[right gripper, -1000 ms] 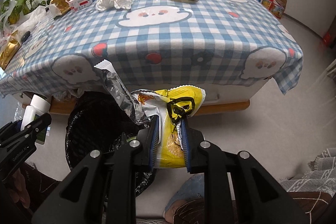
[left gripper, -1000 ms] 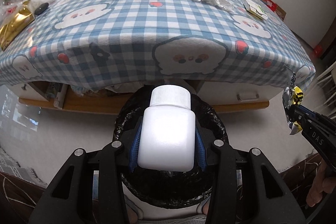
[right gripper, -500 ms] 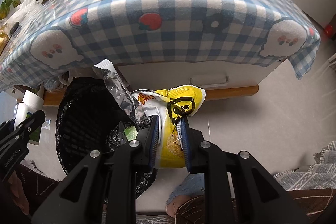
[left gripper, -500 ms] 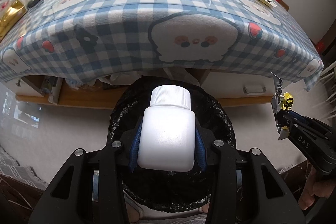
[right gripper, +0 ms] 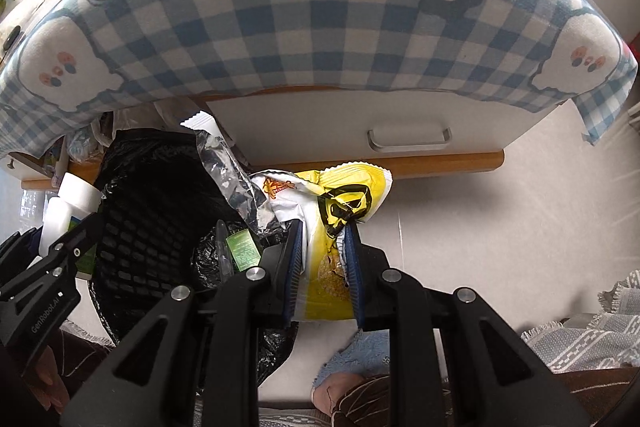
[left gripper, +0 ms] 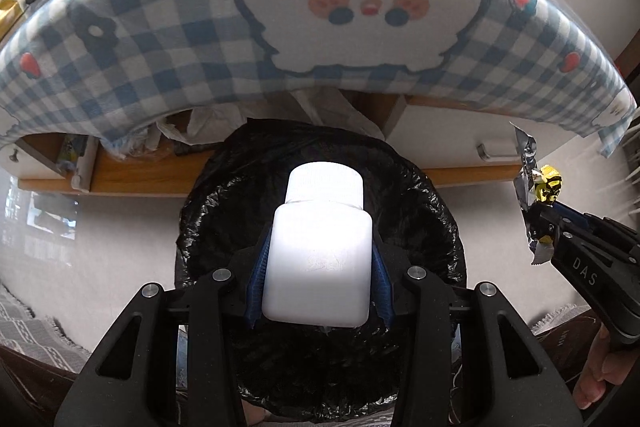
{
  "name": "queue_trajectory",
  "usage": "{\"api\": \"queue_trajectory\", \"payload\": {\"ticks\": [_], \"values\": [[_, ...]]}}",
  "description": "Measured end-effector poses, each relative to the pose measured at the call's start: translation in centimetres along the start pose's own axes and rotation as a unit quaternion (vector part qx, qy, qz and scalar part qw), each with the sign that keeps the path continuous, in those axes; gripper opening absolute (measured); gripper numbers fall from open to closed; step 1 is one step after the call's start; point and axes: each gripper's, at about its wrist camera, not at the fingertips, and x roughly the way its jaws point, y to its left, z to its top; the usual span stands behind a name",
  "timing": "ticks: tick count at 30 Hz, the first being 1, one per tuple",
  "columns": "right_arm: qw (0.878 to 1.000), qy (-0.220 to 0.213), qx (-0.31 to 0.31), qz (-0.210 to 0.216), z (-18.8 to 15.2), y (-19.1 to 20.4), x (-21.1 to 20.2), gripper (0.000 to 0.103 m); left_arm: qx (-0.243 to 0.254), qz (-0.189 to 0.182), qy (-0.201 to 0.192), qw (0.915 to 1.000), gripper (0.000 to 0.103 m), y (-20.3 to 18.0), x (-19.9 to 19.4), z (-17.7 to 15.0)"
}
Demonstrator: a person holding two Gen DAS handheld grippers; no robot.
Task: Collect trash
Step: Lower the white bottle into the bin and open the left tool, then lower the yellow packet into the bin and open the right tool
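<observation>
Since the checked tablecloth [left gripper: 168, 39] fills the top of both views and hangs over the table edge, everything that matters sits below it on the pale floor [right gripper: 460, 211], where the bin with its black liner [left gripper: 432, 219] stands just in front of the table

Over that bin, the left gripper [left gripper: 319, 267] is pinching a white plastic bottle [left gripper: 320, 259] by its flat sides, blue pads pressed against it, cap pointing forward and away from the hand. The bottle's long axis runs along the fingers, and in the left wrist view its body lies squarely inside the dark ring of the liner – so, as I judge it, the drop needs little more than the jaws spreading. This hand is the better placed of the two

The right gripper [right gripper: 322, 259] is clamped on a yellow snack wrapper [right gripper: 336, 227], which stands up out of the jaws with a crumpled silver flap leaning left toward the bin. From its own camera the bin lies to the left of the jaws, and the wrapper looks to be over the rim or just outside it – I cannot tell which. It probably has to travel left before letting go

The right wrist view alone shows inside the bin: mesh wall, a small green packet [right gripper: 242, 249] already lying there. The left wrist view hides that behind the bottle, yet it shows the right gripper well off to the side of the liner, wrapper held upright
</observation>
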Motion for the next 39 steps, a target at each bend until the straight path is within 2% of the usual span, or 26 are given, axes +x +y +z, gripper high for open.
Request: {"api": "queue_trajectory", "payload": {"ticks": [12, 17, 19, 25, 34, 39], "values": [[1.0, 0.005, 0.009, -0.003, 0.2, -0.3, 0.7, 0.02, 0.017, -0.01, -0.001, 0.9998, 0.043, -1.7, 1.2, -0.1], [1.0, -0.003, 0.008, 0.0, 0.2, 0.1, 0.0, 0.02, 0.013, -0.011, -0.014, 0.9998, 0.056, -1.0, 0.3, 0.0], [1.0, -0.007, 0.008, 0.003, 0.2, 0.3, -0.4, 0.02, 0.007, -0.012, -0.021, 0.9997, 0.068, -0.6, -0.2, 0.0], [1.0, -0.021, 0.005, 0.011, 0.0, 1.1, -2.0, 0.02, -0.006, -0.01, -0.047, 0.9988, 0.084, 1.4, -2.4, -0.2], [0.999, -0.045, -0.01, 0.029, -0.2, 3.4, -4.3, 0.02, -0.023, 0.009, -0.071, 0.9972, 0.097, 5.0, -5.4, -0.5], [0.998, -0.054, -0.019, 0.041, -0.1, 5.2, -5.4, 0.02, -0.026, 0.022, -0.076, 0.9966, 0.097, 6.6, -6.3, -0.7]]}}
